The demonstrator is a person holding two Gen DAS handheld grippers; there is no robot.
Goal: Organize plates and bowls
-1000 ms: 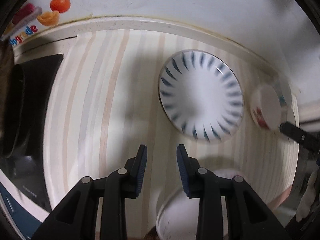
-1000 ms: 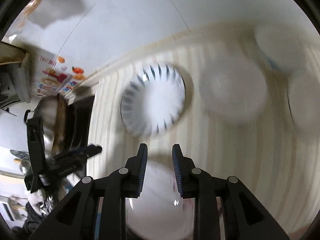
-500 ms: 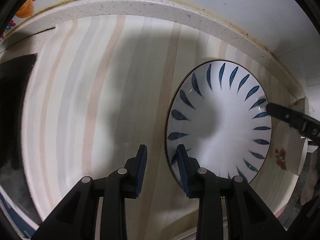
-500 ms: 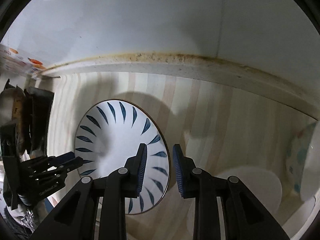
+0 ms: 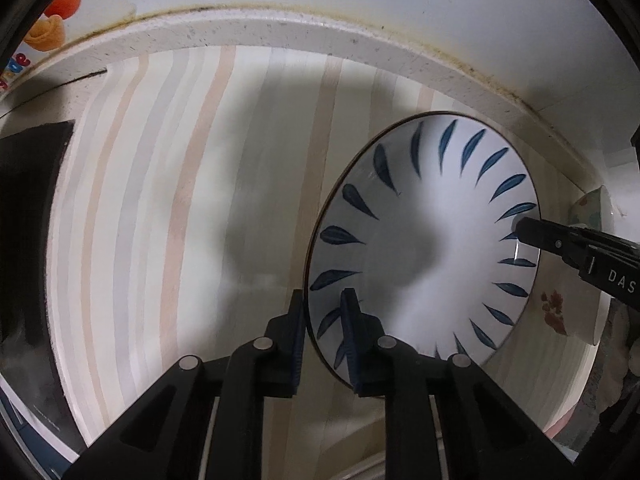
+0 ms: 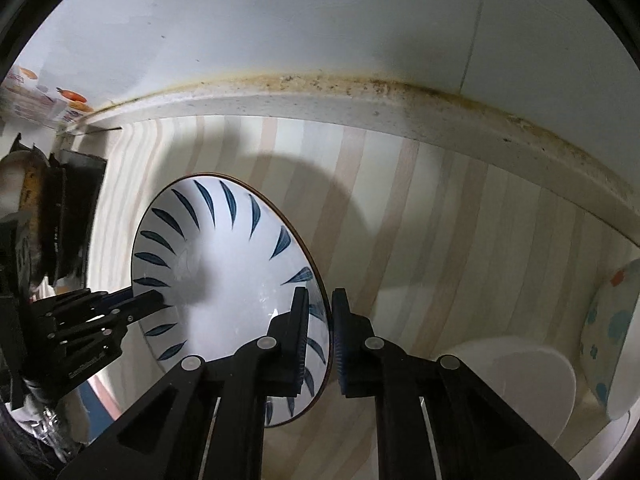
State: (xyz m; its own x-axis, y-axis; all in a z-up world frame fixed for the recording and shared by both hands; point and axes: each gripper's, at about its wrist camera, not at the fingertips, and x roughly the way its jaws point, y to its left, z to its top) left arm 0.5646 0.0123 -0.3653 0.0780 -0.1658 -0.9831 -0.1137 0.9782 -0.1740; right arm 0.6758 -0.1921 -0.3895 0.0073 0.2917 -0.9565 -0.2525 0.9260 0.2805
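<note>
A white bowl with blue leaf marks (image 5: pixel 432 240) sits on the striped counter; it also shows in the right wrist view (image 6: pixel 228 280). My left gripper (image 5: pixel 322 320) straddles its left rim, one finger outside and one inside, jaws narrowly apart. My right gripper (image 6: pixel 320 320) straddles the opposite rim the same way, jaws close around it. Each gripper shows in the other's view, the right one (image 5: pixel 568 248) and the left one (image 6: pixel 100 312). I cannot tell whether either pinches the rim.
A white plate (image 6: pixel 516 384) lies at the lower right, with a white dish with blue and red spots (image 6: pixel 612 328) beyond it. A dish with a red flower mark (image 5: pixel 560 312) sits right of the bowl. A black stove (image 5: pixel 24 232) is at left. The backsplash ledge (image 6: pixel 360 100) runs behind.
Both grippers have moved in to the blue-leaf bowl and now sit over its opposite rims. The jaws of both have narrowed around the rim.
</note>
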